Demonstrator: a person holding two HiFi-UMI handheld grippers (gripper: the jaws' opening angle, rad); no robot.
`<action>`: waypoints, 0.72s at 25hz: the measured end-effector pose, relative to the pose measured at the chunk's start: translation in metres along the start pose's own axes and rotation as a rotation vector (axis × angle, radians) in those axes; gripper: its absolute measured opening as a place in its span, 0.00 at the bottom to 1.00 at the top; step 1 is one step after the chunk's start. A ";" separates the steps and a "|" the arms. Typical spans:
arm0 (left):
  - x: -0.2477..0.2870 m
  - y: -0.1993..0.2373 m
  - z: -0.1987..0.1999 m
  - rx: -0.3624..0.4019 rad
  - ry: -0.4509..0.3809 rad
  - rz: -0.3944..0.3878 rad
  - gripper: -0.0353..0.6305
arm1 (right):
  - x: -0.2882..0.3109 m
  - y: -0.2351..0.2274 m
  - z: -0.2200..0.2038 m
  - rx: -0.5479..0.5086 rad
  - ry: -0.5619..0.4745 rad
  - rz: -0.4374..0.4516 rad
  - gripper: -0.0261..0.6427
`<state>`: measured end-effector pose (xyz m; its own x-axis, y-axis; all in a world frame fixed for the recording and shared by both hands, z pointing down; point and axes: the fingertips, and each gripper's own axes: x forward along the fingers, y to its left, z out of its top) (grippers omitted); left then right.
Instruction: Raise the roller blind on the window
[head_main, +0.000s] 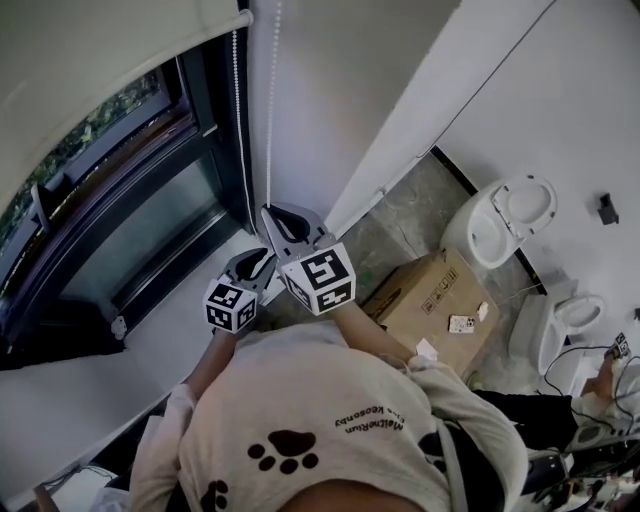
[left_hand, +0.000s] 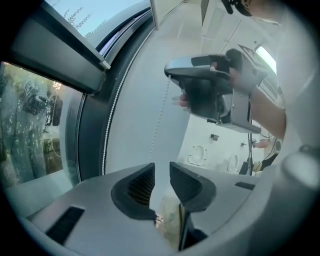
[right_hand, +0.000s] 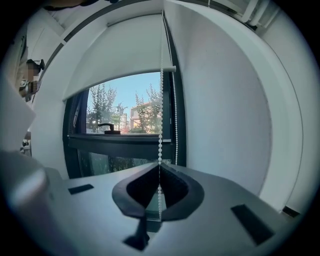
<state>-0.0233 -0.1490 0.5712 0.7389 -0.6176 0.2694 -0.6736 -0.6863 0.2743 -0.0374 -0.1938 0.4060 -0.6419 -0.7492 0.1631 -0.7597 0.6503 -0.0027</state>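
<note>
The cream roller blind (head_main: 100, 60) covers the upper part of the window; its bottom bar (right_hand: 120, 80) leaves the lower panes bare. A white bead chain (head_main: 270, 110) hangs down the wall beside the frame. My right gripper (head_main: 285, 215) is the upper one, shut on the bead chain (right_hand: 160, 150), which runs straight up from its closed tips (right_hand: 160, 167). My left gripper (head_main: 257, 265) sits just below it, open (left_hand: 161, 167). The chain (left_hand: 160, 120) shows faintly above the gap and the pads are not pressing on it. The right gripper's body (left_hand: 210, 95) hangs over the left one.
The dark window frame (head_main: 230, 160) stands left of the chain, with the white sill (head_main: 150, 330) below. A window handle (right_hand: 102, 127) shows outside the glass line. On the floor to the right are a cardboard box (head_main: 430, 300) and two toilets (head_main: 510, 215), (head_main: 570, 315).
</note>
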 end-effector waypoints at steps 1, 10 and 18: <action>-0.003 -0.001 0.005 -0.001 -0.009 -0.005 0.20 | 0.000 -0.001 0.000 -0.001 -0.003 -0.004 0.05; -0.037 0.007 0.092 0.000 -0.155 0.036 0.19 | 0.002 -0.004 0.001 -0.024 -0.017 0.001 0.05; -0.057 -0.012 0.190 0.138 -0.261 0.044 0.19 | 0.003 -0.004 0.000 -0.022 -0.022 0.013 0.05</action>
<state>-0.0544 -0.1793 0.3772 0.7003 -0.7134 0.0267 -0.7097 -0.6916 0.1344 -0.0369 -0.1987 0.4068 -0.6539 -0.7432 0.1419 -0.7490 0.6624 0.0174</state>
